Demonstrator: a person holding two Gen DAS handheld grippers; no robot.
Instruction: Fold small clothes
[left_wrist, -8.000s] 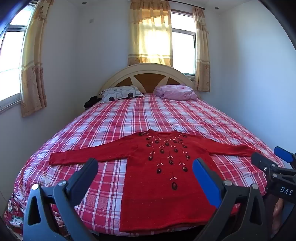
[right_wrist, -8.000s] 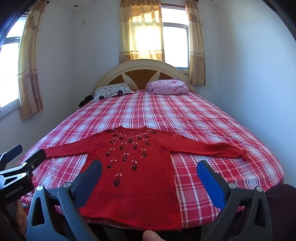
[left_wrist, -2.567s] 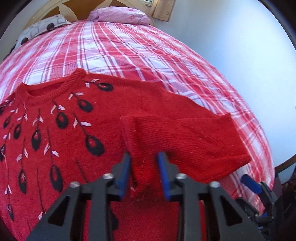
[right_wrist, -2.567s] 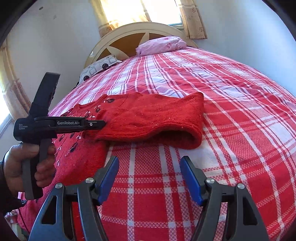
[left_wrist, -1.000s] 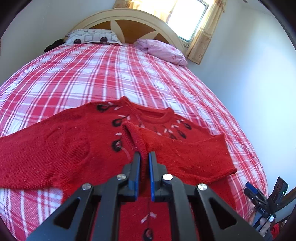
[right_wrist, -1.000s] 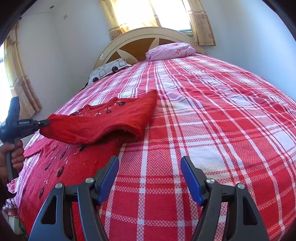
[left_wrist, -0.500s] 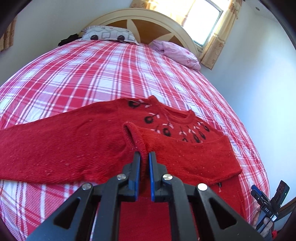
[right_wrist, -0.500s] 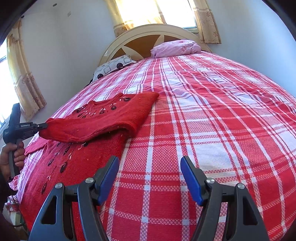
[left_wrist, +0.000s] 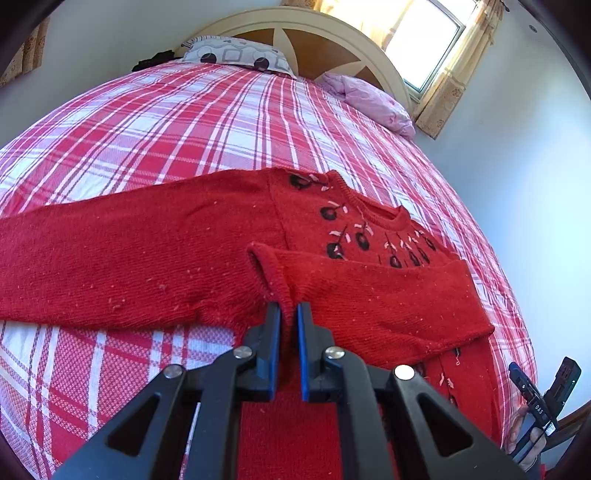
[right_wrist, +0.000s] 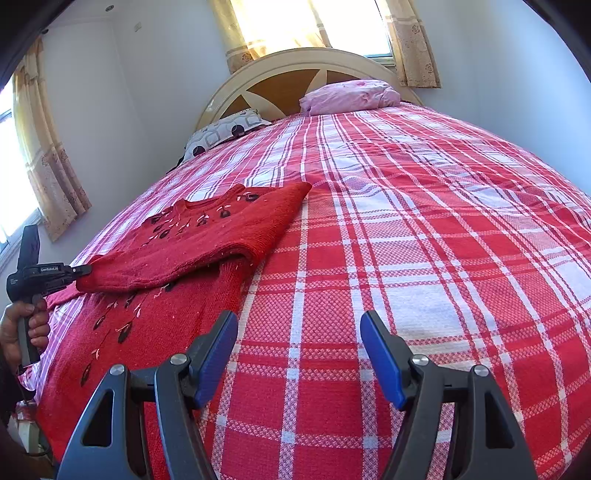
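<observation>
Left wrist view: left claw (left_wrist: 288, 314) is pinching the cuff (left_wrist: 273, 273), laying one sleeve across the sweater (left_wrist: 155, 258); right claw (right_wrist: 299, 350) is gaping empty. Other sleeve and body are lying unfolded.

sweater (left_wrist: 155, 254): 1 | pillows (right_wrist: 351, 95): 2 | grippers (right_wrist: 299, 354): 2 | bed (right_wrist: 443, 229): 1

left hand-held gripper (left_wrist: 289, 314): jaws nearly together, pinching cloth.
right hand-held gripper (right_wrist: 299, 347): jaws wide apart, holding nothing.
</observation>
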